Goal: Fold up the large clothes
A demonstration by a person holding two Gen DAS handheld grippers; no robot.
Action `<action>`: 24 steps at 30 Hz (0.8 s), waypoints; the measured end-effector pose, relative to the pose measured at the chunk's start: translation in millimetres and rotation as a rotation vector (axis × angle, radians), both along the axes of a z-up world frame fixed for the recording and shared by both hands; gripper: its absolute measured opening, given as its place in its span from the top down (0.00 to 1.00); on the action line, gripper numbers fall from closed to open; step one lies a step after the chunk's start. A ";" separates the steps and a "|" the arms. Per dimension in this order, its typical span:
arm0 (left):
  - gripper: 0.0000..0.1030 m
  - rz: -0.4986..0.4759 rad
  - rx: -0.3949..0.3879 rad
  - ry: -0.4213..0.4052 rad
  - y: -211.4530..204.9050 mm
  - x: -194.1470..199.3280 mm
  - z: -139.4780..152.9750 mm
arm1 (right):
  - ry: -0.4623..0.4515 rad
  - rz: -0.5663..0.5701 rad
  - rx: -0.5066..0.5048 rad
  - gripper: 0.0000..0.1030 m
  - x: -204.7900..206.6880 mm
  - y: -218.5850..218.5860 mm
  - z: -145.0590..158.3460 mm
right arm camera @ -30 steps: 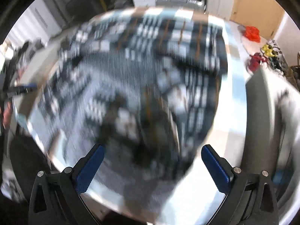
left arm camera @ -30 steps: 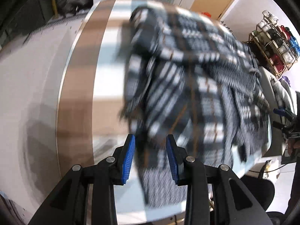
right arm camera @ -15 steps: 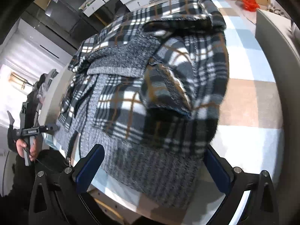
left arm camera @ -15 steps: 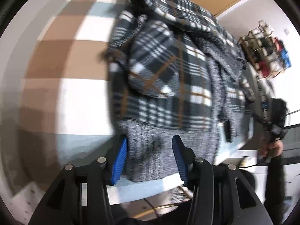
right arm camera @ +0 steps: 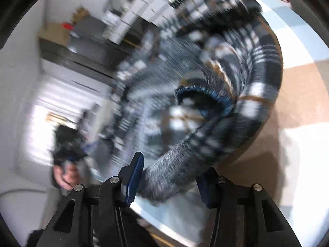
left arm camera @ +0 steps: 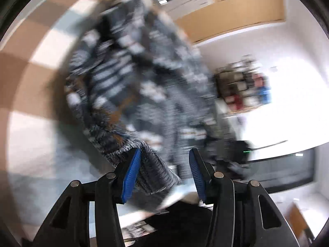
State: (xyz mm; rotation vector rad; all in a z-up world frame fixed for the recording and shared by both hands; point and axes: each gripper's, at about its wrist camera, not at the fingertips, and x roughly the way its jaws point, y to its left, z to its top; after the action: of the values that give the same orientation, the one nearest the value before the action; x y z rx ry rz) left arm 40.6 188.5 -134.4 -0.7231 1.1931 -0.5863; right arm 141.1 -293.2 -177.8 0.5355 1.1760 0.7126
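Observation:
A large grey, black and white plaid garment (left arm camera: 131, 86) with a grey ribbed hem lies bunched on a checked table (left arm camera: 26, 78). My left gripper (left arm camera: 164, 170) is open, and the ribbed hem (left arm camera: 152, 175) lies between its blue pads, against the left pad (left arm camera: 131, 173). In the right wrist view the same garment (right arm camera: 236, 94) curls up in a roll. My right gripper (right arm camera: 170, 177) is open with the ribbed hem (right arm camera: 168, 177) lying between its pads. Both views are blurred by motion.
The table's near edge (right arm camera: 164, 214) runs just in front of both grippers. A shelf of small items (left arm camera: 246, 90) stands by the white wall on the right. Cabinets and boxes (right arm camera: 127, 24) stand behind the table. The other hand and gripper (right arm camera: 67, 160) show at the left.
Both grippers have dropped to the garment's near hem and swung sideways. The right jaws have narrowed around the ribbed hem. The garment has bunched and lifted into a roll.

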 end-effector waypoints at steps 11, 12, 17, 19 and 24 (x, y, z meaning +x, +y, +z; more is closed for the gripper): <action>0.58 -0.011 0.248 0.007 -9.1 -4.9 -18.7 | -0.017 -0.060 -0.021 0.37 6.3 15.1 13.1; 0.58 -0.006 0.232 0.005 -10.1 -2.6 -19.4 | -0.011 -0.081 -0.048 0.68 7.8 16.0 11.5; 0.98 0.096 0.059 0.045 10.5 3.9 -20.3 | -0.047 -0.185 -0.052 0.86 5.7 10.1 6.6; 1.00 0.145 0.048 0.013 17.2 0.5 -10.9 | -0.090 -0.219 -0.030 0.88 -1.4 3.5 14.8; 1.00 0.217 0.050 -0.015 25.4 -17.9 4.9 | -0.138 -0.387 0.008 0.89 -28.2 -22.7 29.2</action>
State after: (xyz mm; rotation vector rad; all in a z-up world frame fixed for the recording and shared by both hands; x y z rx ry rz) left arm 22.7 213.9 -129.4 -0.7926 1.0948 -0.3792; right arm 112.9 -315.9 -148.6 0.6863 0.9065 0.4146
